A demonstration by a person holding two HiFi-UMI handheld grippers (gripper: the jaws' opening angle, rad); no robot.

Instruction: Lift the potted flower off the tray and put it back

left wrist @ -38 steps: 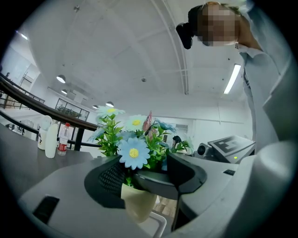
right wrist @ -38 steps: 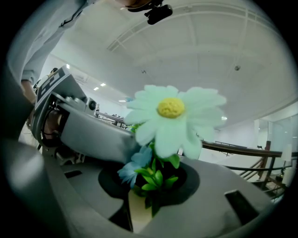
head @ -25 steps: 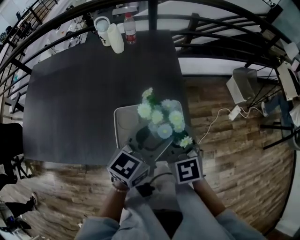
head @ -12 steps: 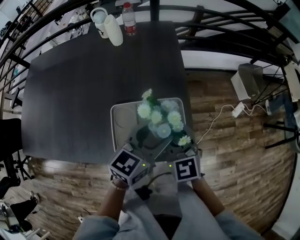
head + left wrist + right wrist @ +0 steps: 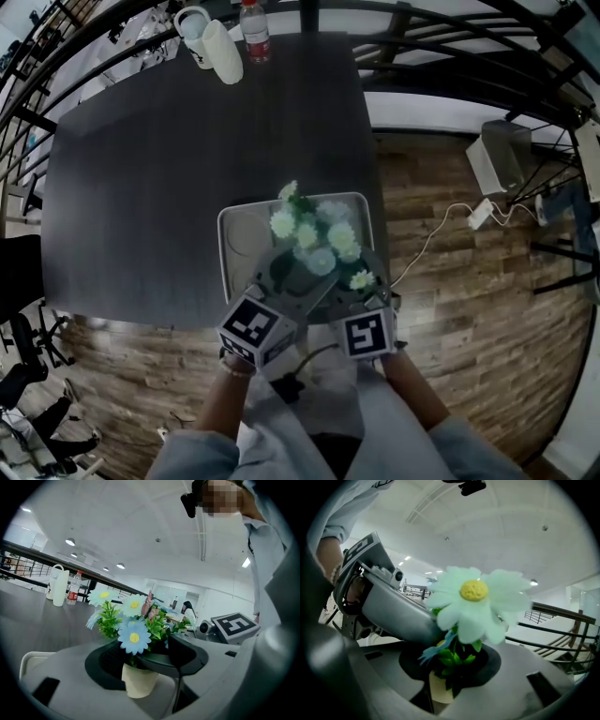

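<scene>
The left claw point(image 5: 145, 662) and right claw point(image 5: 451, 676) both grip the potted flower point(image 5: 133, 637) over the tray point(image 5: 240, 234). Its cream pot point(image 5: 139, 682) shows only in the gripper views.

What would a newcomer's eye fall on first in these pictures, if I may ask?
The potted flower stands out first: pale daisies in a cream pot, clasped from both sides by the left hand-held gripper and the right hand-held gripper, over the white tray at the near edge of the dark table. After that, the white jug and the red-labelled bottle at the table's far edge.
</scene>
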